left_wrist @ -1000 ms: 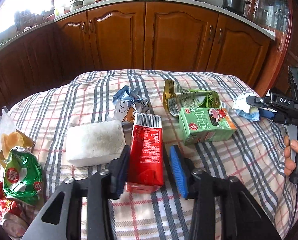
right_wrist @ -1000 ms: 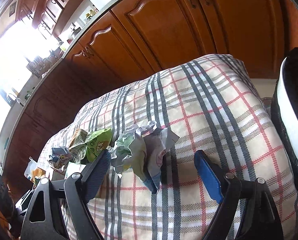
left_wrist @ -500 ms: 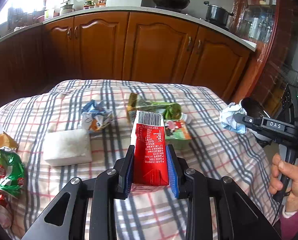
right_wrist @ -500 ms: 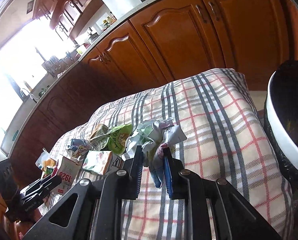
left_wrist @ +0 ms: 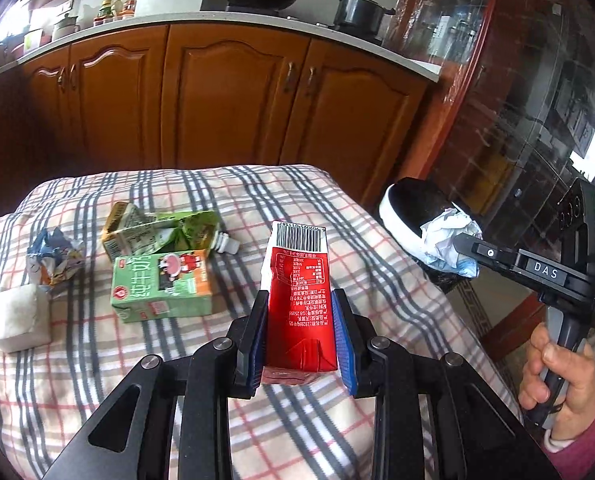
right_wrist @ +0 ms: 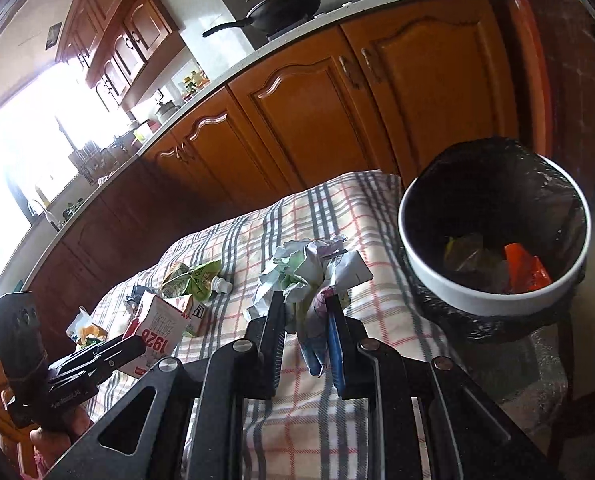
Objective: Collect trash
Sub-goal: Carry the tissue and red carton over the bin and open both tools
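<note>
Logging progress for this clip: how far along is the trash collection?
Done: some wrappers already lie in the bin. In hand: the left tool grips a red carton; the right tool grips crumpled paper. Left on the table: green carton, crushed green pouch, blue wrapper, white block.

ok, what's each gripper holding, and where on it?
Left gripper: red carton, by its lower sides. Right gripper: crumpled wrapper wad, by its lower part.

Open plaid tablecloth (left_wrist: 297, 200) between the held red carton (left_wrist: 299, 304) and the table's right edge. Beyond that edge, white-rimmed bin (right_wrist: 493, 300) with mouth open. Leftward, green carton (left_wrist: 161, 286), crushed pouch (left_wrist: 165, 228) and white block (left_wrist: 17, 322) crowding the cloth.
</note>
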Demonstrator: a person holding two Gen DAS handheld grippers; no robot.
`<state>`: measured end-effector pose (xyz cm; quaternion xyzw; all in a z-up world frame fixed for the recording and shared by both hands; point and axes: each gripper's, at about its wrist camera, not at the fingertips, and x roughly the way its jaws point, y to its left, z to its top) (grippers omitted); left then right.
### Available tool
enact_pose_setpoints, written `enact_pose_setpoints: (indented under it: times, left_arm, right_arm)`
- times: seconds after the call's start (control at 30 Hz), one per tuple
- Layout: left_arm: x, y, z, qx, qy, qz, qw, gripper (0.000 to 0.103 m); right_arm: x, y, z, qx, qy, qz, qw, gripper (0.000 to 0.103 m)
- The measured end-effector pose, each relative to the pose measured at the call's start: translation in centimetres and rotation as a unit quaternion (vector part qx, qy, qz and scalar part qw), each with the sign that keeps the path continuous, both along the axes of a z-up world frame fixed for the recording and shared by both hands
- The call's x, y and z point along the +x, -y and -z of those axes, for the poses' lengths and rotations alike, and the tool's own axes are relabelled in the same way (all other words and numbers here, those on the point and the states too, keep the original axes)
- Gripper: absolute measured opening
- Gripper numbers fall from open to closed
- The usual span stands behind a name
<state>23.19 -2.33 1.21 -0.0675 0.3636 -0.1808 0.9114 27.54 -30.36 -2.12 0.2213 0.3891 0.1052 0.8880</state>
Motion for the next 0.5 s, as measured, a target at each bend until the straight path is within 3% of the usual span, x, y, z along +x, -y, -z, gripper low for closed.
enact_pose_setpoints:
  times: [0.5]
  left_arm:
    - [4.3, 6.6, -1.0, -0.013, 0.003, 0.054, 0.9984, 0.028]
  right_arm:
    - [-1.8, 6.3, -0.6, -0.023, 0.01, 0.064, 0.998, 0.019]
